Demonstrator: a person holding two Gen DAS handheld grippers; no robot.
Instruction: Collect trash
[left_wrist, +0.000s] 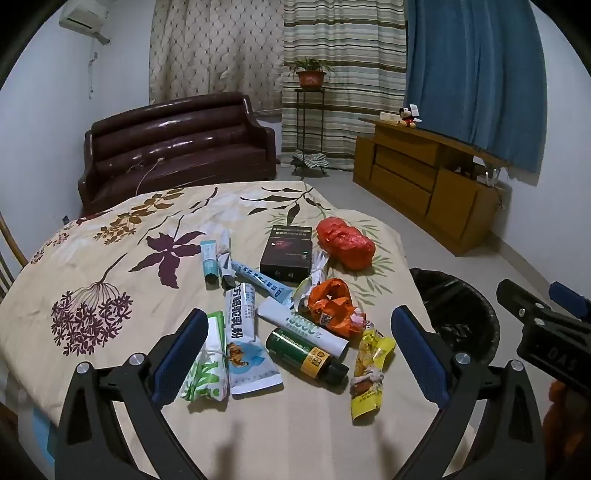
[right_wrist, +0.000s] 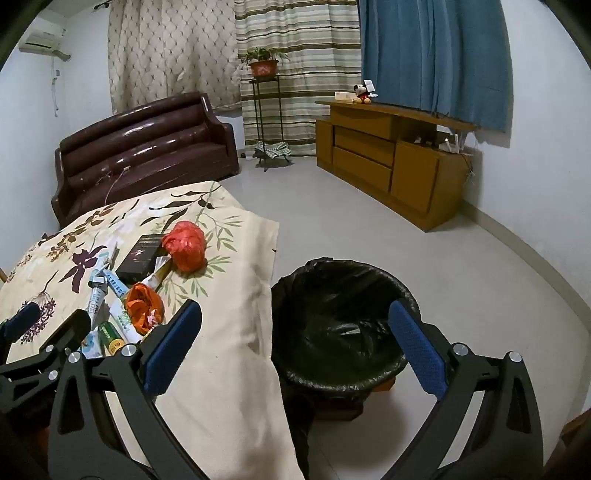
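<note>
One bin (right_wrist: 340, 325) – one black box (left_wrist: 286, 251) – one green bottle (left_wrist: 306, 352) – two open grippers (left_wrist: 299, 332)

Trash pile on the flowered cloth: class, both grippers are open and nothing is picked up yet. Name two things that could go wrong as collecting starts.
1. The green bottle lies on its side among overlapping wrappers; it could roll away when the left gripper closes, or the gripper may catch the white tube as well.
2. The black-lined bin stands on the floor beside the table, so a light piece such as the yellow wrapper could miss it.
</note>
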